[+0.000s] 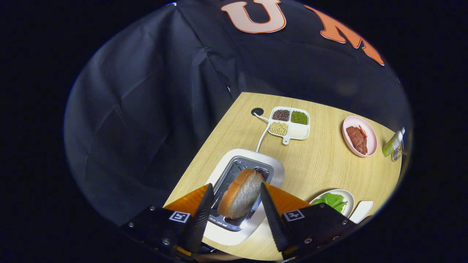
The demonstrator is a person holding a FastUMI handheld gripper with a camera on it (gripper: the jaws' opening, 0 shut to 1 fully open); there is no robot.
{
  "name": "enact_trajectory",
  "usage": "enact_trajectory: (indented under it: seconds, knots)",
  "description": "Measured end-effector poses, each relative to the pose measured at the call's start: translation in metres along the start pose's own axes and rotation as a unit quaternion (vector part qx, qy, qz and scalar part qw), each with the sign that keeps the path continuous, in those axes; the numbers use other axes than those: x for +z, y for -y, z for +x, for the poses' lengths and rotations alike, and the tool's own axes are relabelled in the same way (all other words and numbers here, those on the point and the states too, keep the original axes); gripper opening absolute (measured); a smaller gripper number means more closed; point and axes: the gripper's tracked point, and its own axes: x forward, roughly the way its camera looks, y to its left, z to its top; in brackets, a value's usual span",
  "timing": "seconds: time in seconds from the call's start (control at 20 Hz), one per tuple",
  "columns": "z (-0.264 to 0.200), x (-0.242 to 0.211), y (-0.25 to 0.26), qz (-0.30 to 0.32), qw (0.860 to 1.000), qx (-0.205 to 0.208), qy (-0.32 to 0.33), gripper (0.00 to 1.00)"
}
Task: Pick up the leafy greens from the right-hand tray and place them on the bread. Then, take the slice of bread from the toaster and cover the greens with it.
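gripper [234, 199]: fingers spread, neither clearly pressing | slice of bread [240, 193]: standing in toaster [270, 166] slot, tilted, between the two fingers | leafy greens [332, 201]: on white plate [349, 199], right of the fingers | beyond: four-part dish of beans [289, 123], pink plate of meat [370, 137] | wooden table [321, 164]

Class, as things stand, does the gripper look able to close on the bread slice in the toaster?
Probably yes: the slice stands up out of the toaster between the open gripper's fingers, nothing blocking.
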Motion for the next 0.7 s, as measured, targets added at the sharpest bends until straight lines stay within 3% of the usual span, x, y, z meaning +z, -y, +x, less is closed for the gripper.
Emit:
enact_trajectory:
  seconds: [0.25, 0.4, 0.7]
  knots:
    - [0.005, 0.003, 0.007, 0.018, 1.0, -0.002, -0.005, 0.46]
    - [0.006, 0.001, 0.007, 0.028, 0.999, 0.018, -0.007, 0.27]
    - [-0.009, 0.004, 0.015, 0.037, 0.998, 0.041, 0.015, 0.1]
